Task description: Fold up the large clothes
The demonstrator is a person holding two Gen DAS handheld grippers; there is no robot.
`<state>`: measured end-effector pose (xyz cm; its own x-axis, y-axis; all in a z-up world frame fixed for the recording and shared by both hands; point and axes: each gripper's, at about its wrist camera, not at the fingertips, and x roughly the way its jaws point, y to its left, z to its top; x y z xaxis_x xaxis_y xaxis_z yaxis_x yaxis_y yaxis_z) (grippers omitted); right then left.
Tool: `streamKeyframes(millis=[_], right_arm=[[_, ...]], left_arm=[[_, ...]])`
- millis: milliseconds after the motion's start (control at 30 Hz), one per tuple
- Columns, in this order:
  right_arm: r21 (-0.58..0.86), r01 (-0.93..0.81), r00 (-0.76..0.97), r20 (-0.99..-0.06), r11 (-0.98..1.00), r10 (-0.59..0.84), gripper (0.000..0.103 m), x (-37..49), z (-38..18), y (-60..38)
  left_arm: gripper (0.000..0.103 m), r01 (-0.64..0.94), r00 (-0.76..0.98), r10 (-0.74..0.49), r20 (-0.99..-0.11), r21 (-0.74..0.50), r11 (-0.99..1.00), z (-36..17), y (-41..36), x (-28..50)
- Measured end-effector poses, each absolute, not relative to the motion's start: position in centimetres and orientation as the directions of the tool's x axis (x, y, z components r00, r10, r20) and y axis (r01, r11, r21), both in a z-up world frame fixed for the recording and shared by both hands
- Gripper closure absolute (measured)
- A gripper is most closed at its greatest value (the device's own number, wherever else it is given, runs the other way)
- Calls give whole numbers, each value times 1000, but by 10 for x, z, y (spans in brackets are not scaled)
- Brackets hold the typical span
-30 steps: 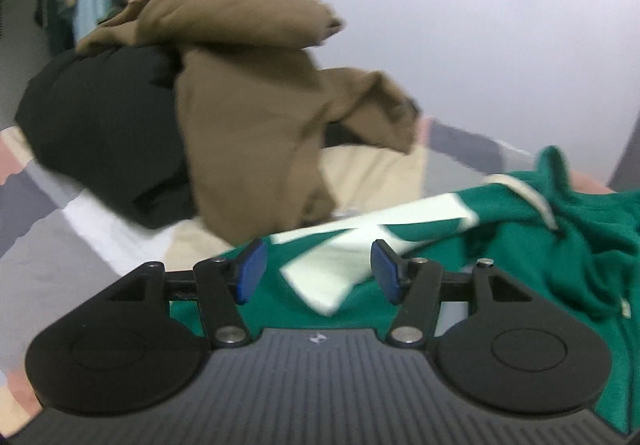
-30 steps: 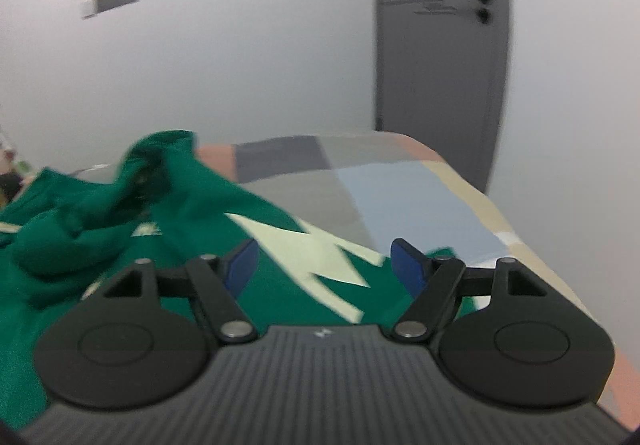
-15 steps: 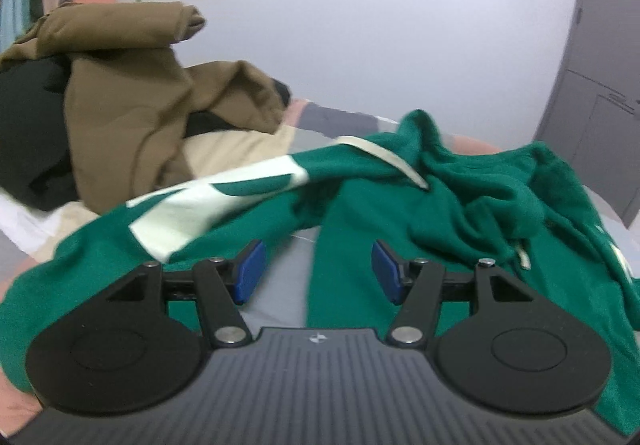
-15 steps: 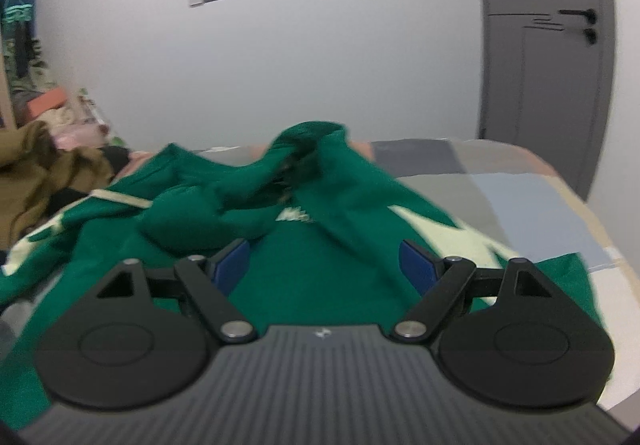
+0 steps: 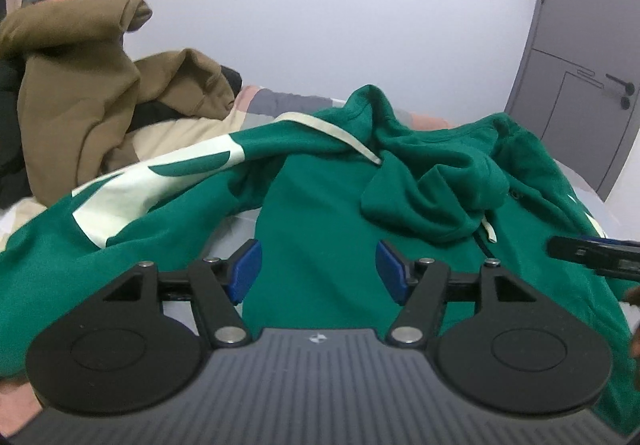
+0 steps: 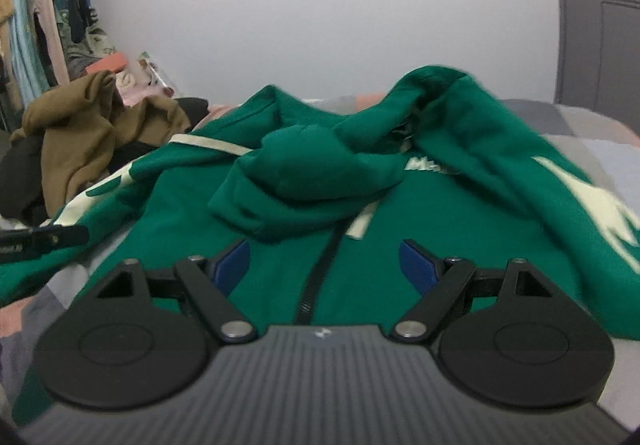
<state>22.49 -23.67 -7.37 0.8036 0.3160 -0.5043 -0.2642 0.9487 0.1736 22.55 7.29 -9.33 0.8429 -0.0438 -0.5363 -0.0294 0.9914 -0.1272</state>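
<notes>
Fingers: left gripper (image 5: 318, 271) jaws seen opening, nothing clamped; right gripper (image 6: 325, 265) held apart, empty.
Hoodie: green hoodie (image 6: 400, 229) spread on bed (image 6: 600, 149), just ahead of both.
Axis: zipper (image 6: 320, 269) aligned between right fingers.

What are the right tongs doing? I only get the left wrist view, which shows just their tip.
Observer: The right tongs are open over the hoodie, pinching nothing.
Operator: Over which part?
Observer: Its front zip runs between the pads, just below the hood.
Operator: Any print nearby?
Observer: White lettering beside the hood, too blurred to read.
</notes>
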Motion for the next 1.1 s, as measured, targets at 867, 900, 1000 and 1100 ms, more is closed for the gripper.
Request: streamKeyframes(millis=[867,900,1000,1100], right_arm=[[-36,-192,803,-580,981,136,73,475,-74,-126],[-58,-185,820,-560,981,122,74,487,-61,-124],[-121,-147,869,-489,982,70,74,528,-24,-121],[-140,-91,910,-414,986,25,74,565,5,-122]], left_arm=[[34,-110,812,-97,-576,-313,943,-151,134,292],[34,-113,815,-95,-572,-316,942,-152,136,295],[34,-115,819,-96,-565,-327,938,-157,140,303],[34,-120,824,-90,-559,-329,937,-162,140,310]])
